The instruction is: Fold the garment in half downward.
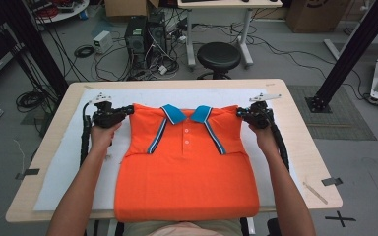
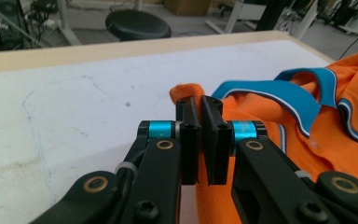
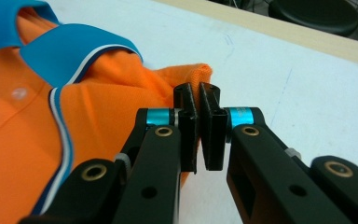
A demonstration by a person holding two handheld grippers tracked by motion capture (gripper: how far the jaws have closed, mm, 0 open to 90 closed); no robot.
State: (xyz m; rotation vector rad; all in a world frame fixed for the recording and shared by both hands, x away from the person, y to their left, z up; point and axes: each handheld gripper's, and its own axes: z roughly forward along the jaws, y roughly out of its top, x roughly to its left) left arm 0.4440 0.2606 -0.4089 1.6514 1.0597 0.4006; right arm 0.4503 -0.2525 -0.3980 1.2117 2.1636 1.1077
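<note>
Shirt front and centre: an orange polo shirt lies flat on the white sheet covering the worktop, collar away from the person, hem hanging at the near edge. From the high view, the left tongs sit at the shirt's left shoulder and the right tongs at its right shoulder, one hand behind each, but whether they grip cannot be made out there.

The left gripper view settles it. The two black jaws are pressed together on a raised fold of orange fabric, which pokes up above the pads, and the blue collar with its white piping lies just to the side. In the right gripper view it is the same story mirrored: jaws clamped on a pinched-up corner of cloth, collar beside it, two placket buttons faintly visible.

Only the high view takes in the black stool and the cables on the floor beyond the worktop.
</note>
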